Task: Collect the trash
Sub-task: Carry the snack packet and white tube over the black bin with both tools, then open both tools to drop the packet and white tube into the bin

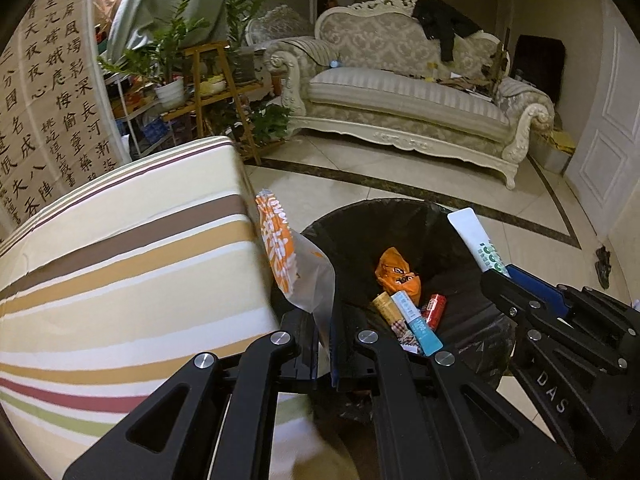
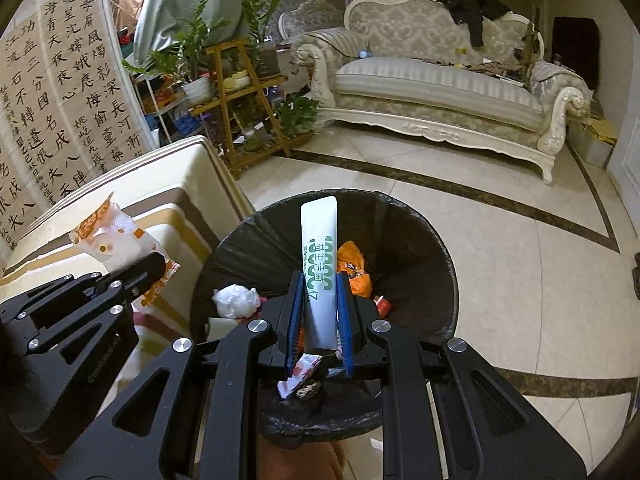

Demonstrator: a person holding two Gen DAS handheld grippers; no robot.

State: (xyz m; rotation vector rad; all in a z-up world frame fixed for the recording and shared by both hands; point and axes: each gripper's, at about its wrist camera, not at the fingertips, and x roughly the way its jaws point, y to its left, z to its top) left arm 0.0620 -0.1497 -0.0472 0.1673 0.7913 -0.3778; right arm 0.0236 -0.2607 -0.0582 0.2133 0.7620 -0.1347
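left gripper (image 1: 324,344): jaws closed down thin, pinching the bottom edge of the orange wrapper (image 1: 294,256); nothing else held.
right gripper (image 2: 320,312): blue pads clamping the white tube (image 2: 319,256) low on its body, tube sticking up and forward.
bin (image 2: 436,240): black-lined, on the tiled floor just beside the striped surface (image 1: 120,264); already holding an orange bag (image 1: 398,274), small cartons, a red packet and a crumpled tissue (image 2: 236,300).
wrapper position: hanging at the bin's left rim, partly over the surface edge, not fully over the opening.
tube position: sitting above the bin mouth.
wrapper handling: probably very light, floppy foil; likely fluttering or clinging on release. An edge pinch is working fine.
tube handling: looks light, semi-soft, smooth plastic, so may be slippery; a mid-body hold suits it, a hard squeeze risks buckling.
judgement: both pieces look close to drop-off.
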